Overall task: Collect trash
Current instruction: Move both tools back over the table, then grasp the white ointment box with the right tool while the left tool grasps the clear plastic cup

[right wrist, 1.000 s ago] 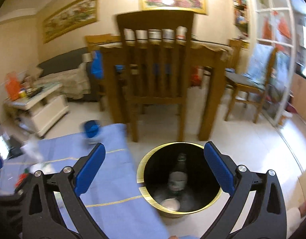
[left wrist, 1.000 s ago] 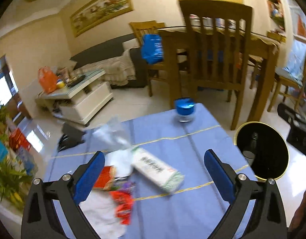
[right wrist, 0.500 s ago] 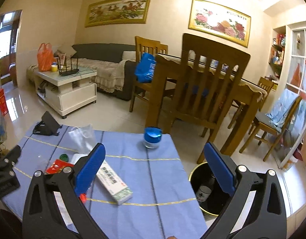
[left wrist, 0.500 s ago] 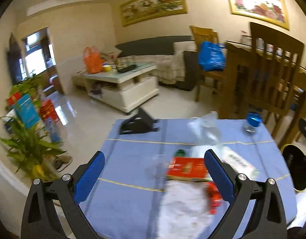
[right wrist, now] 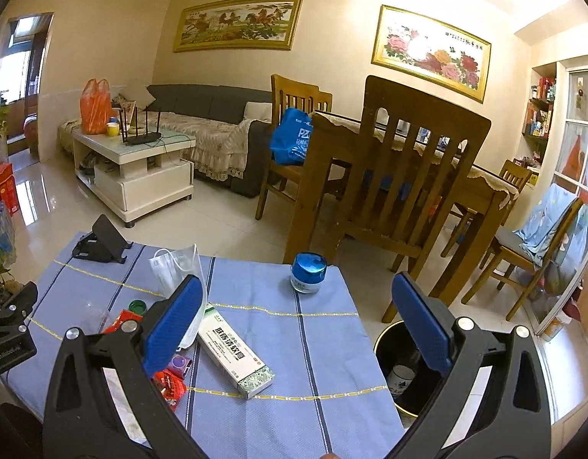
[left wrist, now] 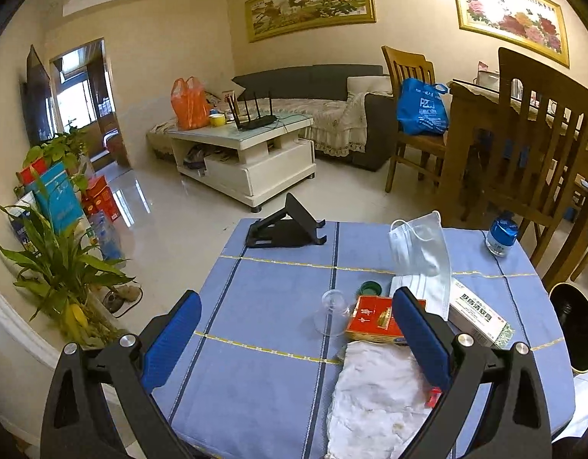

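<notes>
Trash lies on the blue tablecloth point(left wrist: 263, 298): a white face mask point(left wrist: 420, 256), a white-and-green box point(left wrist: 479, 317), a red packet point(left wrist: 374, 319), crumpled white tissue point(left wrist: 374, 397), a green cap point(left wrist: 371, 288) and a clear tipped cup point(left wrist: 332, 311). My left gripper point(left wrist: 294, 340) hovers open over the table's near left part, holding nothing. In the right wrist view my right gripper point(right wrist: 294, 325) hangs open above the box point(right wrist: 236, 350), empty. A black bin with a gold rim point(right wrist: 403, 367) stands on the floor right of the table, with a bottle inside.
A blue-lidded jar point(right wrist: 308, 272) stands at the table's far right edge and a black phone stand point(left wrist: 284, 227) at the far left. Wooden chairs point(right wrist: 404, 187) and a dining table stand behind. A white coffee table point(left wrist: 244, 157) and potted plants point(left wrist: 56, 264) are to the left.
Both views have swung left and steadied. The left view went from the bin side to the table's left half; the right view went from over the bin to over the table.
</notes>
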Demonstrator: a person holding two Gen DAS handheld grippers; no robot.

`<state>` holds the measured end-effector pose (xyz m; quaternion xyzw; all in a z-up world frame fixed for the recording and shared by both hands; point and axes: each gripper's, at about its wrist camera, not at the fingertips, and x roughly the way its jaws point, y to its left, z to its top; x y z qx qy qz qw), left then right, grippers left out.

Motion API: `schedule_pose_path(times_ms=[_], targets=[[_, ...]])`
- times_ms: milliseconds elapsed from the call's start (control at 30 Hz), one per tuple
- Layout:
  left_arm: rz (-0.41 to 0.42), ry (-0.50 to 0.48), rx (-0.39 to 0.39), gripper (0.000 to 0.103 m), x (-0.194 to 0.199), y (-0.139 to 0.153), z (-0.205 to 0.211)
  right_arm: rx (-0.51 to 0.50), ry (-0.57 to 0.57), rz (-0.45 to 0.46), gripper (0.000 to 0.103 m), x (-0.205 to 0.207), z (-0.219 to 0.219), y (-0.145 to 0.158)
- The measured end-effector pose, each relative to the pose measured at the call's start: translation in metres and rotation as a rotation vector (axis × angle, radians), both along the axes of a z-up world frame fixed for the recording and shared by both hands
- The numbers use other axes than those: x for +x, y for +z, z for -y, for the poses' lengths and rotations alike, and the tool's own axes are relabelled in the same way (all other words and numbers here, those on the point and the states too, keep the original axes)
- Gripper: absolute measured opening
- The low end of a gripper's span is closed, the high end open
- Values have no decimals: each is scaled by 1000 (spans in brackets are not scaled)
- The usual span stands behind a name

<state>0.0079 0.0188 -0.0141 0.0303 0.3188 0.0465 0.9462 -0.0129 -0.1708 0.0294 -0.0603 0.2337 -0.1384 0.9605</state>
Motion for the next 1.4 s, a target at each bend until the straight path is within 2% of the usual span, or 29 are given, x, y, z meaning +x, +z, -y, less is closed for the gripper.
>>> schedule_pose_path(times_ms=[400, 733, 800, 867, 967, 1000, 1100, 1167, 1367, 1400], targets=[[-36, -20, -16, 97, 6, -10, 4, 14, -6, -12, 98, -4, 5, -2], [-77, 4, -36, 97, 15, -28, -17, 1, 10, -86, 98, 10, 8, -20], [-90, 14, -41, 97, 18, -32, -24, 10, 41, -119, 98, 18, 9, -28], [-101, 26, -51, 97, 21, -36, -34, 119, 171, -232, 98, 37, 22, -47], [-99, 43, -41, 97, 21, -40, -47, 423, 419, -384, 97, 62, 63, -82], [-101, 49, -35, 97, 22, -42, -51, 451, 447, -405, 96, 67, 74, -91], [-122, 63, -37, 97, 25, -52, -61, 358, 499, -455, 95, 75, 85, -107], [-144, 64, -44, 97, 27, -59, -64, 340, 551, -516, 89, 86, 83, -121], [-163, 50, -58, 97, 26, -62, -65, 181, 607, -669, 81, 128, 49, -169], [-160, 49, -59, 97, 26, -61, -66, 175, 613, -686, 72, 132, 46, -175]])
